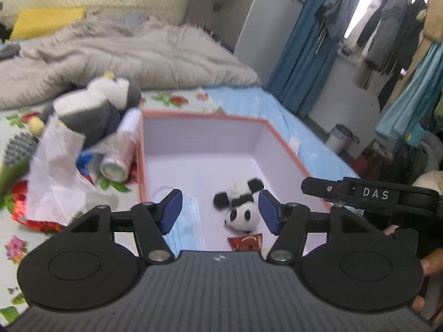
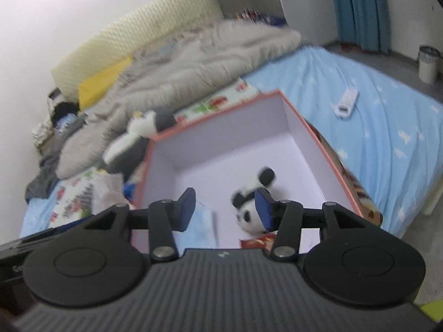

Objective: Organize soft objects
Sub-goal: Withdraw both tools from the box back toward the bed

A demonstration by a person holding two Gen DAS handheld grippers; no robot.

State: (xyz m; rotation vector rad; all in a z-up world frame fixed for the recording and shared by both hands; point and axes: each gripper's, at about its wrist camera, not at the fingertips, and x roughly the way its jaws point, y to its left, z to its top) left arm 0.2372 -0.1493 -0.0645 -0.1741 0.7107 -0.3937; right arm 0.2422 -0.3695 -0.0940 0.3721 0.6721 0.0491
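Note:
An orange-rimmed box [image 1: 205, 138] [image 2: 235, 135] with a white inside stands on the bed. In it lie a small panda plush [image 1: 241, 210] [image 2: 249, 215], a blue face mask [image 1: 191, 227] [image 2: 203, 224] and a red packet [image 1: 245, 242] [image 2: 259, 240]. My left gripper [image 1: 220, 210] hovers above the box's near end, open, with nothing between its blue pads. My right gripper [image 2: 224, 209] hangs beside it over the same end, also open and holding nothing. A larger grey-and-white plush [image 1: 94, 108] [image 2: 130, 141] lies outside the box's far left corner.
Left of the box lie a drink can [image 1: 119, 155], crumpled white paper [image 1: 55, 166] and red wrappers. A grey fluffy blanket [image 1: 124, 49] is heaped behind. A small white device [image 2: 346, 101] rests on the blue sheet. Floor, waste bin [image 2: 427, 63] and hanging clothes are at right.

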